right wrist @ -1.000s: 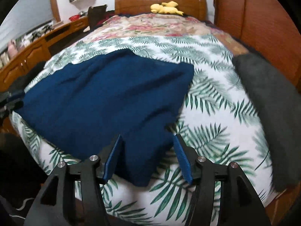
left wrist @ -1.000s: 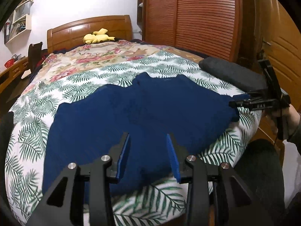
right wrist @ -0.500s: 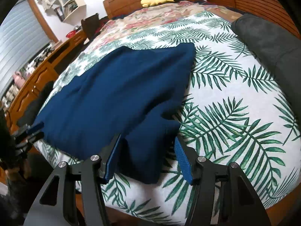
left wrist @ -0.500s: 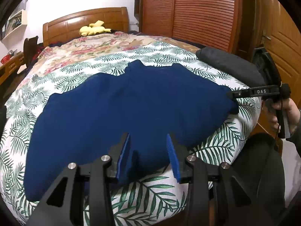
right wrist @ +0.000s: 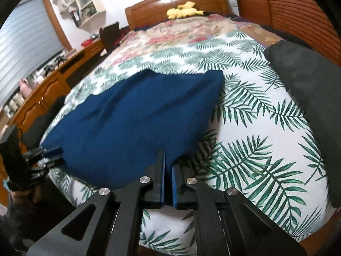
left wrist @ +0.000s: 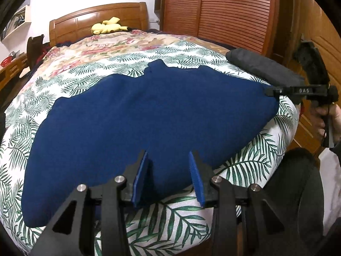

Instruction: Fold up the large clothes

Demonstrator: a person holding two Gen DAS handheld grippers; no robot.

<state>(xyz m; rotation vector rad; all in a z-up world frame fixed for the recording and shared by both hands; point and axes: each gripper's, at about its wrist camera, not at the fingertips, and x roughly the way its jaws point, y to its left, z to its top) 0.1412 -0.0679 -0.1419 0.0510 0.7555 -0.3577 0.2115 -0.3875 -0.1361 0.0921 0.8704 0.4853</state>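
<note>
A navy blue garment [left wrist: 149,115] lies spread flat on the leaf-print bed sheet [left wrist: 240,166]. My left gripper [left wrist: 169,155] stands open at the garment's near hem, with the cloth edge between its blue pads [left wrist: 140,175] and the pads apart from it. My right gripper [right wrist: 168,162] is at the garment's [right wrist: 132,119] near right corner, its jaws closing tight with the cloth pinched between the pads. The left wrist view shows that right gripper [left wrist: 270,91] from the side, gripping the corner, with a hand [left wrist: 328,119] on its handle. The left gripper [right wrist: 51,155] shows at the far left of the right wrist view.
A dark grey folded cloth [left wrist: 262,68] lies along the bed's right side, also in the right wrist view [right wrist: 309,81]. A yellow plush toy [left wrist: 108,27] rests by the wooden headboard [left wrist: 96,19]. A slatted wardrobe [left wrist: 223,10] stands to the right, a wooden desk [right wrist: 42,89] to the left.
The right gripper's jaws have gone from wide apart to shut on the garment's corner. The left gripper has sunk slightly toward the near hem.
</note>
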